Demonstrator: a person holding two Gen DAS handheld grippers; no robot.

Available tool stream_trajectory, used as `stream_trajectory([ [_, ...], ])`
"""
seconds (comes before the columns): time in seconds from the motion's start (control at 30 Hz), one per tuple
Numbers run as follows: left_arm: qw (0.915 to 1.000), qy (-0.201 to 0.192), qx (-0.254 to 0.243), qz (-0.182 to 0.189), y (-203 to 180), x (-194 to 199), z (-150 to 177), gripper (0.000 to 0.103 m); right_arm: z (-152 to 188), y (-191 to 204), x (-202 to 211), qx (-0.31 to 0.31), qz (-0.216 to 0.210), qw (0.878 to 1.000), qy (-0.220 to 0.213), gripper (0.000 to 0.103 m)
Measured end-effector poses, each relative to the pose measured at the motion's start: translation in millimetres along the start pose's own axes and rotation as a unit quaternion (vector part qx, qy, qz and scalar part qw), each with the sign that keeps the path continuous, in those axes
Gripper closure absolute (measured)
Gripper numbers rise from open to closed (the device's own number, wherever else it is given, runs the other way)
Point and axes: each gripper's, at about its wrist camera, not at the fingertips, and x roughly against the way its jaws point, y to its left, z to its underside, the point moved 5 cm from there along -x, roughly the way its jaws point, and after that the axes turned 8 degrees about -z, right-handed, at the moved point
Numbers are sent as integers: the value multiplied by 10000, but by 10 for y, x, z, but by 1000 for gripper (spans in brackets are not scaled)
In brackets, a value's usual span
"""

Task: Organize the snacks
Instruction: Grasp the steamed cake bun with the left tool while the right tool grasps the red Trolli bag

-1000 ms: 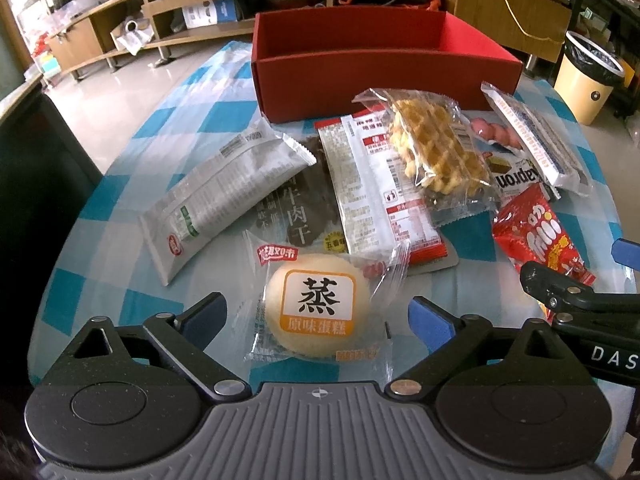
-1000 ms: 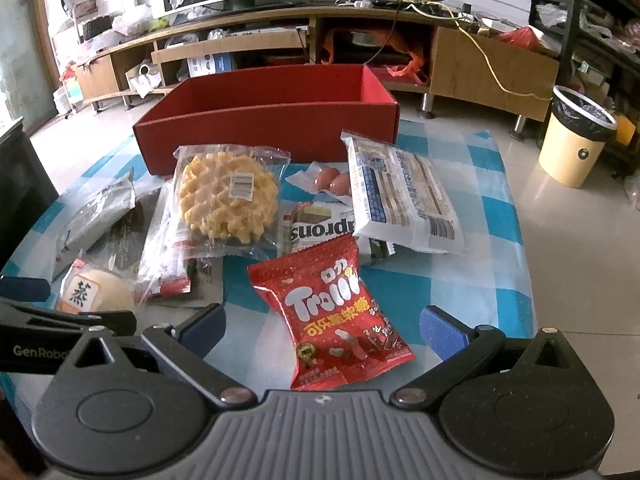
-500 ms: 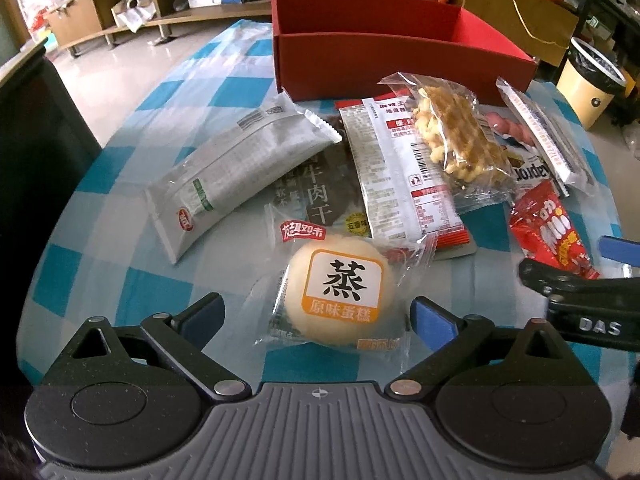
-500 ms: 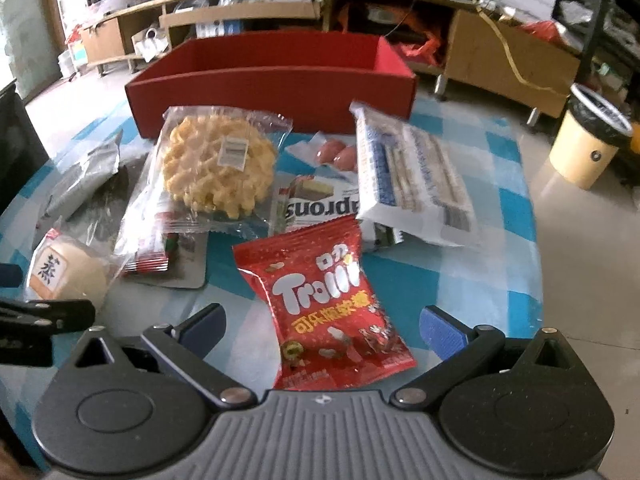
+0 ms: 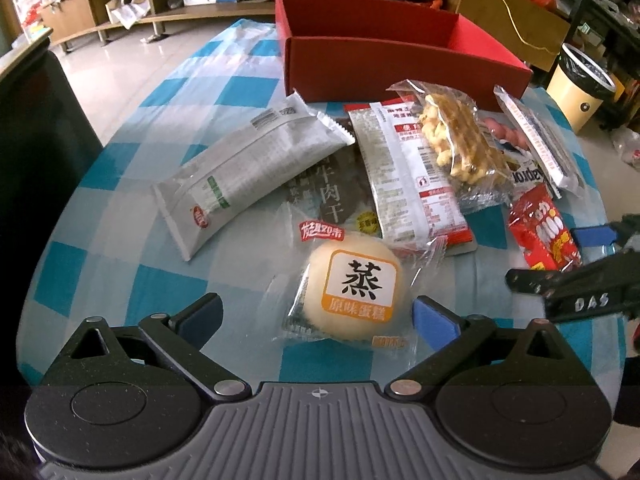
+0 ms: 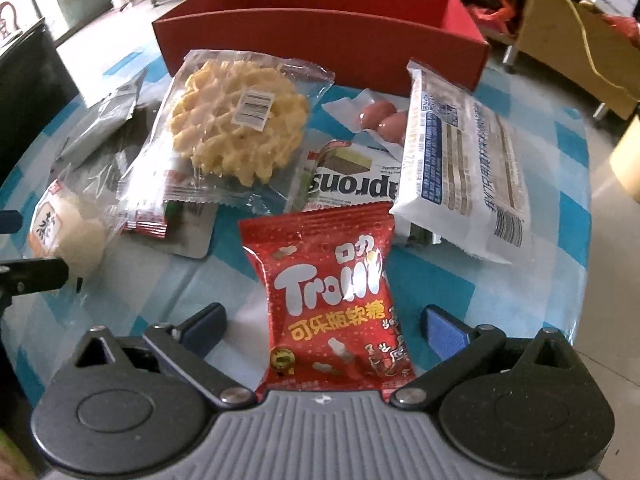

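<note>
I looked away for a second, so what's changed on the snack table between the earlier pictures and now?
Both grippers came in closer and lower. The left gripper now straddles the steamed cake; the right gripper straddles the red Trolli bag, its jaws just closing a little, pads not yet touching. Nothing is held. The snacks and the red box lie where they were.

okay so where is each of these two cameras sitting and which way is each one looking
Left wrist: sits on the left gripper, looking down over its open fingers at the steamed cake; the right gripper shows at the right edge.
Right wrist: sits on the right gripper, looking down at the red candy bag between its fingers, which have just been closing.
Shared: the red box, waffle and checked tablecloth.
</note>
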Motion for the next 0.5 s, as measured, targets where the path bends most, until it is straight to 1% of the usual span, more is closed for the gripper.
stream_trajectory([
  [0.03,10000,0,-2,-4,8,1,9,1,-18,-31,27,-21,47,9999,-88,20],
  [0.07,10000,-3,2,-8,17,4,13,0,-6,-16,75,15,73,9998,-181,28],
  [0.1,10000,-5,18,-2,27,8,14,0,3,-4,112,65,30,9996,-260,44],
  [0.17,10000,15,28,33,42,8,17,0,46,6,157,-20,-180,9994,-307,46],
  [0.3,10000,26,36,11,25,-14,7,0,109,70,172,151,-162,9991,-371,48],
  [0.4,10000,25,-57,-32,-30,-40,4,0,127,65,206,21,-390,9985,-382,50],
  [0.5,9998,41,-163,-47,-109,-87,-16,0,119,35,193,-23,-412,9985,-350,49],
])
